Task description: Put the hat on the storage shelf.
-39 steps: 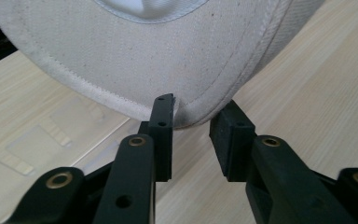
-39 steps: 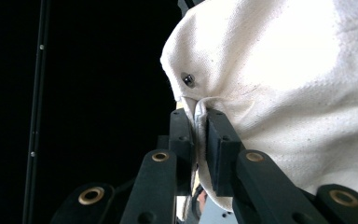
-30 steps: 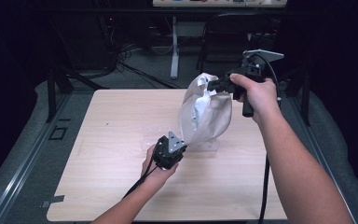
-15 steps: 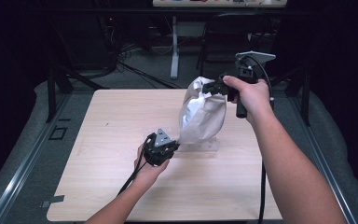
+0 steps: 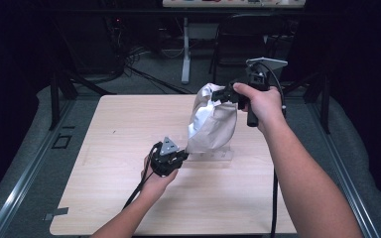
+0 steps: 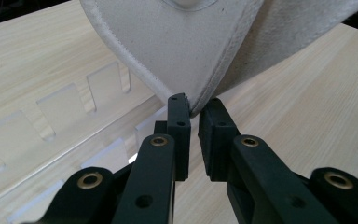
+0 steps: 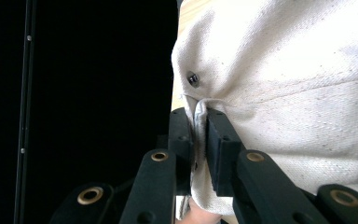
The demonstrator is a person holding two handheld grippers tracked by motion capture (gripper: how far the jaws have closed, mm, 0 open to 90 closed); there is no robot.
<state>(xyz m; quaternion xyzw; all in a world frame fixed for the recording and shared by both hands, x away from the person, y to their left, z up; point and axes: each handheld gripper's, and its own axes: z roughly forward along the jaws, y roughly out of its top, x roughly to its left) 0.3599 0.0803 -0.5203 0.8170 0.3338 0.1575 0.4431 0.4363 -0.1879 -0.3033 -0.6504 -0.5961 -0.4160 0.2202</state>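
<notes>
Since earlier, our left gripper (image 6: 193, 109) moved in, closing onto the upright cloth bag's (image 5: 211, 124) bottom corner; right gripper (image 7: 199, 122) clamps its top.

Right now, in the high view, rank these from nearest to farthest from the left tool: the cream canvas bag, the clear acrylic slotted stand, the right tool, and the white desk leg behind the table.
1. Cream canvas bag: its lower corner is at the left tool.
2. Clear acrylic slotted stand: just right, under the bag; nearly tied with it.
3. Right tool: up right, at the bag's top.
4. White desk leg: far behind the table.
</notes>
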